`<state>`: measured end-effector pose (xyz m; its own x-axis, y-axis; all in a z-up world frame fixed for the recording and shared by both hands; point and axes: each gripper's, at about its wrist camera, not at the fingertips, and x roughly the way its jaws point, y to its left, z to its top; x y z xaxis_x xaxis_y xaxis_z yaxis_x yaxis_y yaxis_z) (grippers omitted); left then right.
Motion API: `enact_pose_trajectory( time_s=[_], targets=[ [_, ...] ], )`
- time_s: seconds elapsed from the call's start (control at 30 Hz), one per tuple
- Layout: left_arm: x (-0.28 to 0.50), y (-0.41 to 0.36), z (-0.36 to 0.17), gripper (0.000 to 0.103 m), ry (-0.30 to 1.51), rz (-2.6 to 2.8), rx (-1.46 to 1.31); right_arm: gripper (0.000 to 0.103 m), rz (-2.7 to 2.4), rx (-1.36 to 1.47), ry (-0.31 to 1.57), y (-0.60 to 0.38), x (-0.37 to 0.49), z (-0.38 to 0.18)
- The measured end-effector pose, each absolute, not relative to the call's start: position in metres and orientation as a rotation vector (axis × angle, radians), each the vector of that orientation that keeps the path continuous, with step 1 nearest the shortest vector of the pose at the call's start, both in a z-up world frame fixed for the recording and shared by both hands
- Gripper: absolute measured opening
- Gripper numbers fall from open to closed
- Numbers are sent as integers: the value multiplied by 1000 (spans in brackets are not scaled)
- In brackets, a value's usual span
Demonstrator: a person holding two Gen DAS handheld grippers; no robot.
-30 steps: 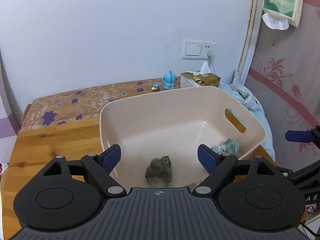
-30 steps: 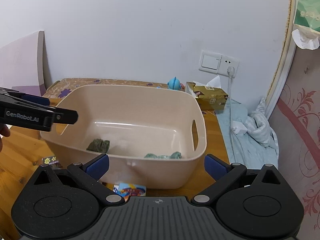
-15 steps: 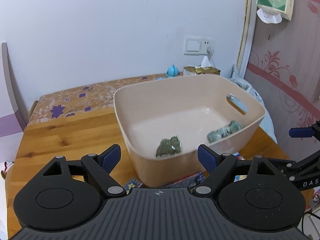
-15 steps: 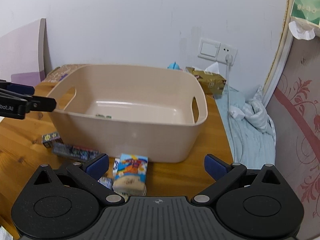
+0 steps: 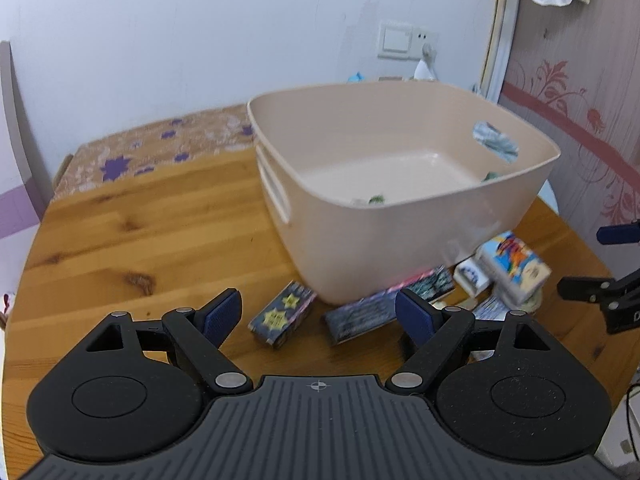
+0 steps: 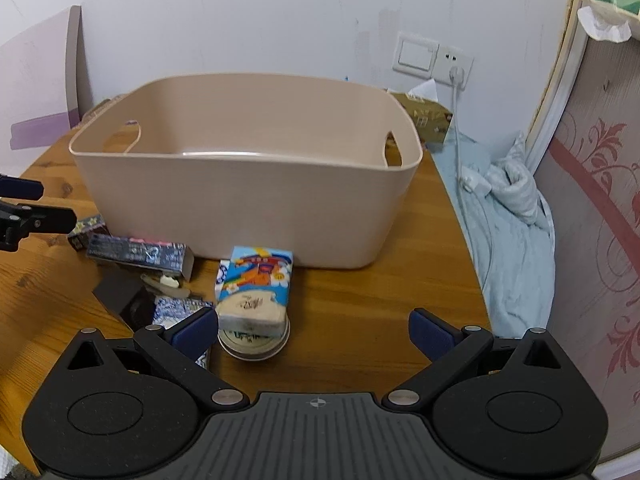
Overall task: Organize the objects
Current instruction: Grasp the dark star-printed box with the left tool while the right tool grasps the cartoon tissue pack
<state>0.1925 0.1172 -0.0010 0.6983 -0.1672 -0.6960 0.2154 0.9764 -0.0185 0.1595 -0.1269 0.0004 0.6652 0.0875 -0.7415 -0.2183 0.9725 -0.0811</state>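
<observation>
A beige plastic bin [image 5: 400, 216] [image 6: 248, 200] stands on the wooden table with a few small green items [image 5: 376, 199] inside. In front of it lie a small dark box with yellow stars [image 5: 282, 314], a long dark patterned box [image 5: 384, 308] [image 6: 140, 254], a colourful cartoon carton [image 5: 514, 266] [image 6: 256, 280] resting on a round tin [image 6: 254, 340], and a blue-white packet [image 6: 176, 308]. My left gripper [image 5: 319, 318] is open and empty, above the two dark boxes. My right gripper [image 6: 313, 330] is open and empty, just right of the tin.
The wooden table [image 5: 140, 232] has a floral cloth [image 5: 160, 148] at the back left. A pale blue blanket [image 6: 508, 216] lies off the table's right edge. A gold tissue box [image 6: 428, 118] and a wall socket with cable [image 6: 454, 60] are behind the bin.
Both grippers have pulled back and lowered from above the bin to the table in front of it. The loose boxes near the bin's front have come into view.
</observation>
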Motion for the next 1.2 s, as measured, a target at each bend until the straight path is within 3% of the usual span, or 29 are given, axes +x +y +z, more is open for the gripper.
enact_pose_trajectory(
  time_s=[0.57,0.83,1.2],
  targets=[
    [225,142,-40,85,839,-268,97,103,206,-118,867,-113,180,-27],
    [233,146,-37,77,826,-268,115,95,217,-121,869,-105,187,-34],
    [242,143,-55,53,893,-301,164,80,230,-112,882,-102,196,-40]
  ],
)
